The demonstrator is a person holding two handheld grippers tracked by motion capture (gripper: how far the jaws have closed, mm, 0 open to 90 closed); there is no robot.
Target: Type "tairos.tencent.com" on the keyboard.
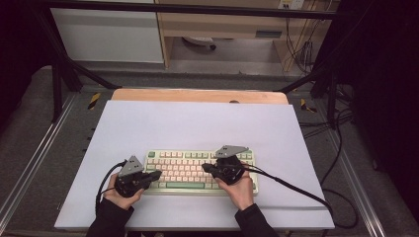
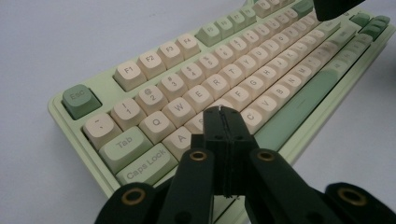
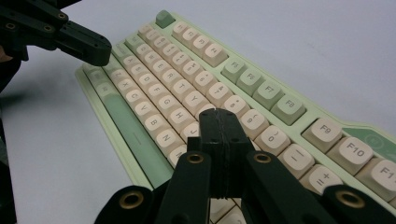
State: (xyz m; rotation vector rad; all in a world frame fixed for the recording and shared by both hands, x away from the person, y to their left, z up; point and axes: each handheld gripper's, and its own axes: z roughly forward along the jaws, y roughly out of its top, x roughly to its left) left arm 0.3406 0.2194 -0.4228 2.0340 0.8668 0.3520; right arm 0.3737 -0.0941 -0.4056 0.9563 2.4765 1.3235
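Note:
A pale green keyboard [image 1: 190,170] with cream and green keys lies on the white table sheet [image 1: 197,123] near the front. My left gripper [image 1: 157,175] hovers over the keyboard's left end, jaws shut with nothing between them. In the left gripper view the keyboard [image 2: 219,74] runs away to the upper right, and the shut tips [image 2: 223,111] hang over the keys around S and D. My right gripper [image 1: 205,168] is over the right half, also shut and empty. In the right gripper view its tips [image 3: 219,113] sit above the keyboard [image 3: 187,88] near J and K.
A wooden table edge [image 1: 197,95] shows behind the sheet. Black cables [image 1: 296,190] trail from both grippers across the front. A metal frame and dark floor with more cables surround the table. In the right gripper view the left gripper [image 3: 88,46] shows at the upper left.

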